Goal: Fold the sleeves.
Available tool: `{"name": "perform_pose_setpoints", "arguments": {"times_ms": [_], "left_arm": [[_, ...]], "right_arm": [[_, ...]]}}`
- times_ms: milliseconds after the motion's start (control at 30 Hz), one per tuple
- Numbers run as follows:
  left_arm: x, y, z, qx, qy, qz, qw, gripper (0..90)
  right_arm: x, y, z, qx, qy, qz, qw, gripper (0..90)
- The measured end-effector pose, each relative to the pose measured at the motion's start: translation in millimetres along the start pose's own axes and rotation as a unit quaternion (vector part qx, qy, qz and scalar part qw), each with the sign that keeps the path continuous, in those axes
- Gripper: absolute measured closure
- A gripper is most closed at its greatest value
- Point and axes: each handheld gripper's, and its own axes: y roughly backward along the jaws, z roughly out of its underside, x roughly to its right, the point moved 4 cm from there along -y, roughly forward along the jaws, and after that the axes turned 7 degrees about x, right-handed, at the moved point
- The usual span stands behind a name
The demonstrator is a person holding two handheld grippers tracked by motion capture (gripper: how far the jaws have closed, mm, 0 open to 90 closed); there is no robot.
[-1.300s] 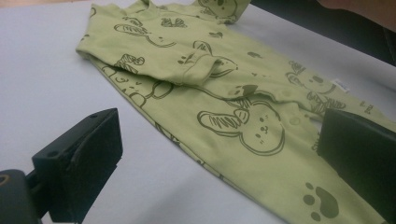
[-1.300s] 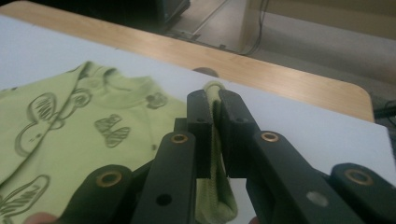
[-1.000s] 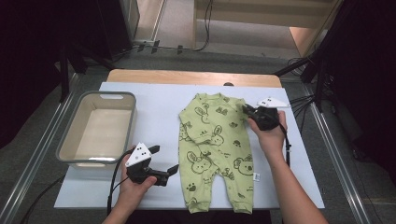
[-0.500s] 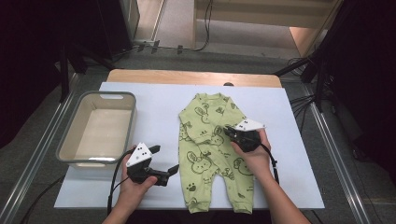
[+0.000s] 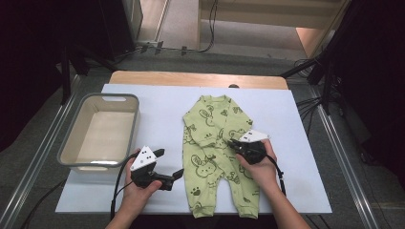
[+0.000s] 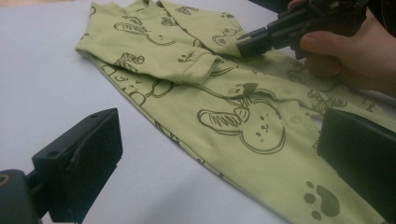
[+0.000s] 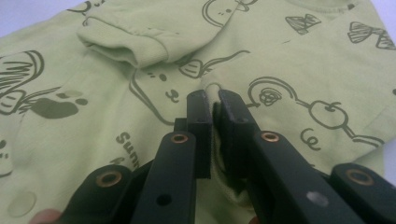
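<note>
Left of the green baby romper [image 5: 217,157] spread flat on the white table [image 5: 296,119], the left gripper [image 5: 173,173] rests low with jaws released toward it, while the right gripper [image 5: 232,143], hand lying over the romper's middle, pinches its folded sleeve cuff.

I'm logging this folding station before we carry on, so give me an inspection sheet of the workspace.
Surface: white sheet over a wooden table.
Job's things: green baby romper lies flat, both sleeves folded across the chest.
Clutter: empty grey tub at the left.
Grippers: left gripper jaws open, beside the romper; right gripper jaws shut on the sleeve cuff.
Cables: one trails from each gripper.
Surroundings: dark floor, stands and cables beyond the table.
</note>
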Motion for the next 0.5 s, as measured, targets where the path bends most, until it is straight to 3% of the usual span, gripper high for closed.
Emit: {"name": "perform_pose_setpoints", "arguments": {"times_ms": [233,333,500], "left_arm": [[0.5,0.5,0.4,0.001,0.001,-0.001,1.0000,0.0],[1.2,0.2,1.0,0.000,0.002,-0.001,1.0000,0.0],[3.1,-1.1,1.2,0.000,0.002,0.002,1.0000,0.0]], "right_arm": [[-2.0,4.6,4.0,-0.012,-0.011,-0.018,0.9997,76.3],[-5.2,10.2,4.3,-0.010,-0.030,-0.032,0.9990,61.6],[-8.8,24.5,6.3,0.011,-0.044,-0.029,0.9985,39.6]]}}
